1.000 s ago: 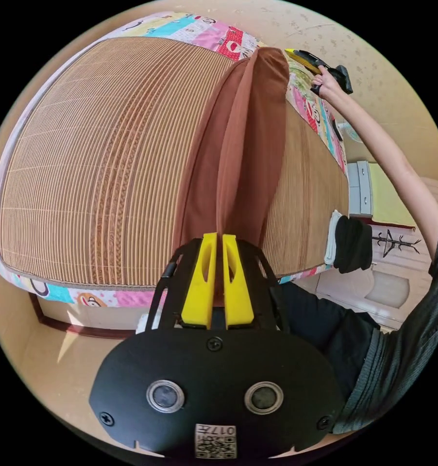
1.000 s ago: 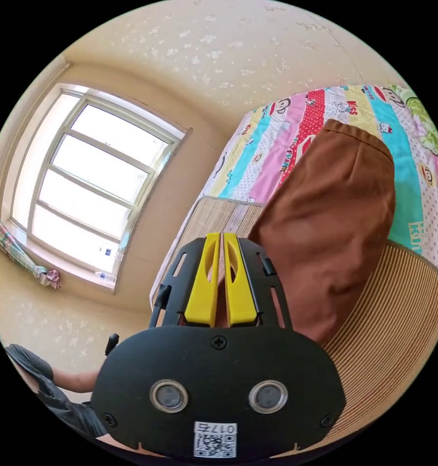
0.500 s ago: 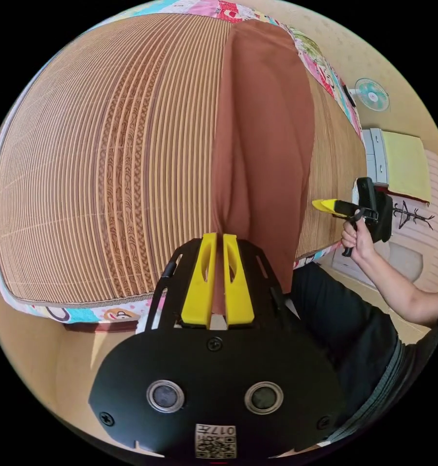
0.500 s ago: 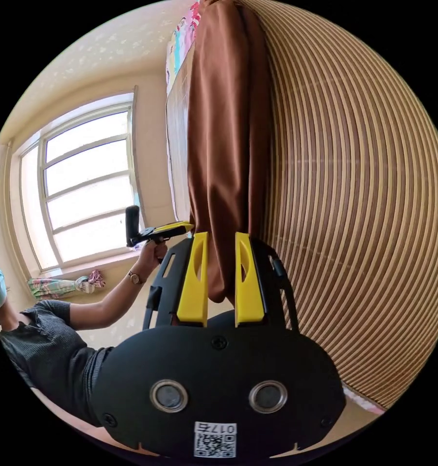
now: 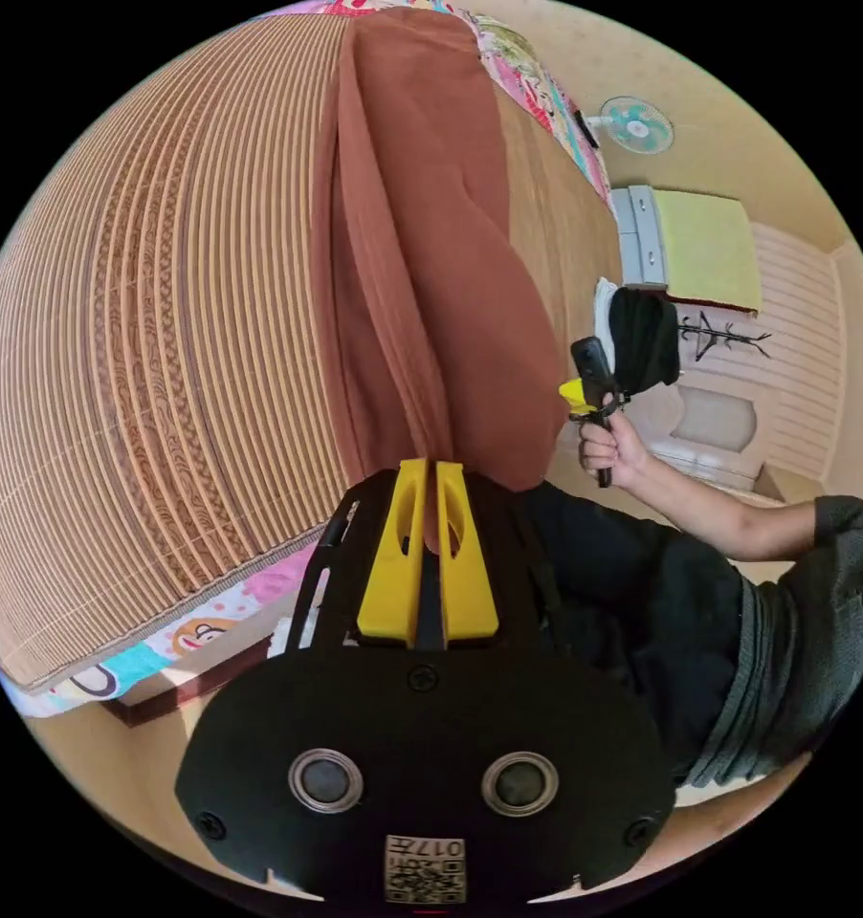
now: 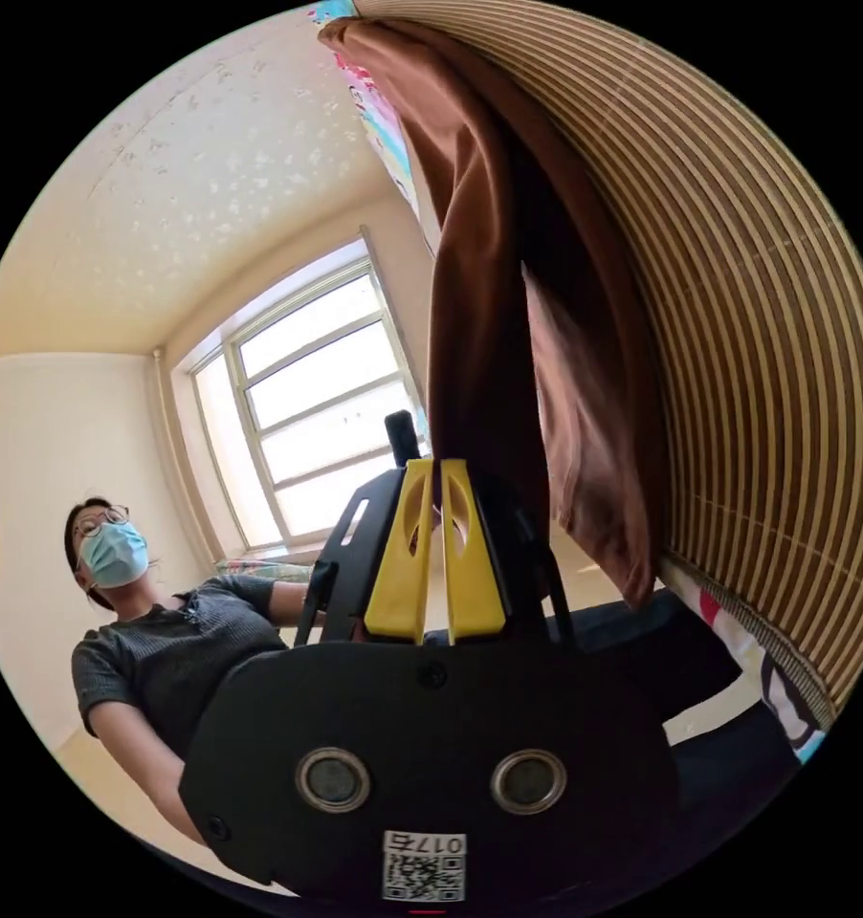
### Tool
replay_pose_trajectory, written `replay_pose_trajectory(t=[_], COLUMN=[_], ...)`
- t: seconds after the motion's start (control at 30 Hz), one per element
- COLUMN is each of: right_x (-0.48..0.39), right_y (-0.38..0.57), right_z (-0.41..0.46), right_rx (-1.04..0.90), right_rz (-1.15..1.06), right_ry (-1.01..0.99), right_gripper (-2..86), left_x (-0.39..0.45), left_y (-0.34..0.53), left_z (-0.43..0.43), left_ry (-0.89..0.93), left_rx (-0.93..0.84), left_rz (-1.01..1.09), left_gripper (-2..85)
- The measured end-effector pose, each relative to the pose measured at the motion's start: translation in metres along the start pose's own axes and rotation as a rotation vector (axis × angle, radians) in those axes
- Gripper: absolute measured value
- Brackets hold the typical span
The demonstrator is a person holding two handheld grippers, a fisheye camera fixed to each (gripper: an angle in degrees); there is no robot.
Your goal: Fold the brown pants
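Observation:
The brown pants (image 5: pixel 431 268) lie lengthwise on the bamboo mat (image 5: pixel 164 316), reaching away toward the far end of the bed. My left gripper (image 5: pixel 430 478) is shut on their near end at the bed's edge, with brown cloth between the yellow jaws. A hand holds the right gripper (image 5: pixel 577 392) at the other corner of that near end. In the right gripper view the pants (image 6: pixel 479 287) are lifted off the mat (image 6: pixel 738 287) and hang in folds. My right gripper (image 6: pixel 431 478) is shut, with the cloth's edge at its tips.
A cartoon-print sheet (image 5: pixel 250 598) shows under the mat at the bed's edge. A dark garment (image 5: pixel 642 339) sits at the bed's corner, with a cabinet (image 5: pixel 680 249) and a fan (image 5: pixel 635 124) beyond. The person (image 6: pixel 164 650) stands close to the bed, in front of a window (image 6: pixel 317 411).
The right gripper came back from the pants' far end to the near end, stood open around the cloth, then shut on it. The left gripper stayed shut on the pants.

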State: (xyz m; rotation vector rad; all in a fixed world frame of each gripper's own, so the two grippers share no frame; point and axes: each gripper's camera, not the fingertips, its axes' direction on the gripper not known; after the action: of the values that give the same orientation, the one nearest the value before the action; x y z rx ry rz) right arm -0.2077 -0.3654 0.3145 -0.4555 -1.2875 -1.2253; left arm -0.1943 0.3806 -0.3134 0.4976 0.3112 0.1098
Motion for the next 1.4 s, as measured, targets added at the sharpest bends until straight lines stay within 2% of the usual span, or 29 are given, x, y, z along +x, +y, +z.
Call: replay_pose_trajectory(t=[0.03, 0.07, 0.13, 0.23, 0.33, 0.4, 0.63, 0.73, 0.8, 0.87, 0.97, 1.0, 1.07, 1.13, 1.2, 1.27, 1.37, 1.4], right_x=[-0.006, -0.008, 0.0, 0.026, 0.028, 0.025, 0.016, 0.023, 0.031, 0.037, 0.035, 0.035, 0.039, 0.05, 0.057, 0.059, 0.062, 0.062], right_y=[0.005, 0.007, 0.01, 0.011, 0.016, 0.019, -0.008, -0.033, -0.047, -0.054, -0.052, -0.049, -0.044, -0.038, -0.033, -0.029, -0.018, -0.014], right_z=[-0.008, -0.012, -0.01, 0.003, 0.002, -0.004, -0.022, -0.031, -0.036, -0.039, -0.047, -0.05, -0.051, -0.049, -0.044, -0.04, -0.045, -0.049], right_rx=[0.002, 0.0, -0.105, -0.247, -0.191, -0.111, 0.092, 0.138, 0.106, 0.055, 0.029, 0.038, 0.06, 0.071, 0.067, 0.066, 0.108, 0.124], right_rz=[0.002, 0.02, 0.121, 0.243, 0.213, 0.199, 0.115, 0.113, 0.158, 0.181, 0.166, 0.165, 0.158, 0.162, 0.164, 0.159, 0.181, 0.187], right_ry=[0.034, 0.091, 0.493, 0.793, 0.717, 0.634, 0.573, 0.536, 0.522, 0.523, 0.569, 0.59, 0.579, 0.516, 0.483, 0.482, 0.461, 0.446], right_gripper=[1.8, 1.8, 1.5, 1.3, 1.8, 2.6, 7.1, 8.7, 9.2, 9.7, 10.0, 9.9, 9.7, 9.4, 9.3, 9.4, 9.7, 10.0], left_x=[-0.005, -0.011, -0.02, -0.047, -0.072, -0.078, -0.051, -0.056, -0.063, -0.064, -0.058, -0.061, -0.082, -0.082, -0.079, -0.074, -0.06, -0.057], left_y=[0.007, 0.014, 0.023, 0.029, 0.028, 0.025, 0.004, -0.008, -0.013, -0.021, -0.018, -0.015, -0.002, 0.003, -0.001, -0.016, -0.034, -0.036], left_z=[-0.01, -0.016, -0.018, -0.012, 0.0, 0.005, -0.007, 0.002, 0.007, 0.004, -0.008, -0.012, -0.031, -0.04, -0.037, -0.017, 0.01, 0.011], left_ry=[0.131, 0.138, -0.017, -0.155, -0.283, -0.332, -0.368, -0.416, -0.38, -0.321, -0.206, -0.196, -0.232, -0.224, -0.184, -0.188, -0.378, -0.391], left_rx=[0.049, 0.079, 0.091, 0.139, 0.114, 0.081, 0.194, 0.129, 0.09, -0.011, -0.107, -0.103, -0.045, 0.058, 0.116, 0.079, -0.068, -0.072], left_rz=[0.017, 0.005, -0.06, -0.264, -0.508, -0.569, -0.389, -0.389, -0.4, -0.334, -0.121, -0.129, -0.281, -0.292, -0.291, -0.308, -0.299, -0.273], left_gripper=[-0.5, -0.6, -0.7, -0.8, -0.8, -0.7, 3.5, 6.3, 5.8, 0.1, -0.7, -0.7, -0.4, 0.3, 6.0, 11.7, 8.4, 7.2])
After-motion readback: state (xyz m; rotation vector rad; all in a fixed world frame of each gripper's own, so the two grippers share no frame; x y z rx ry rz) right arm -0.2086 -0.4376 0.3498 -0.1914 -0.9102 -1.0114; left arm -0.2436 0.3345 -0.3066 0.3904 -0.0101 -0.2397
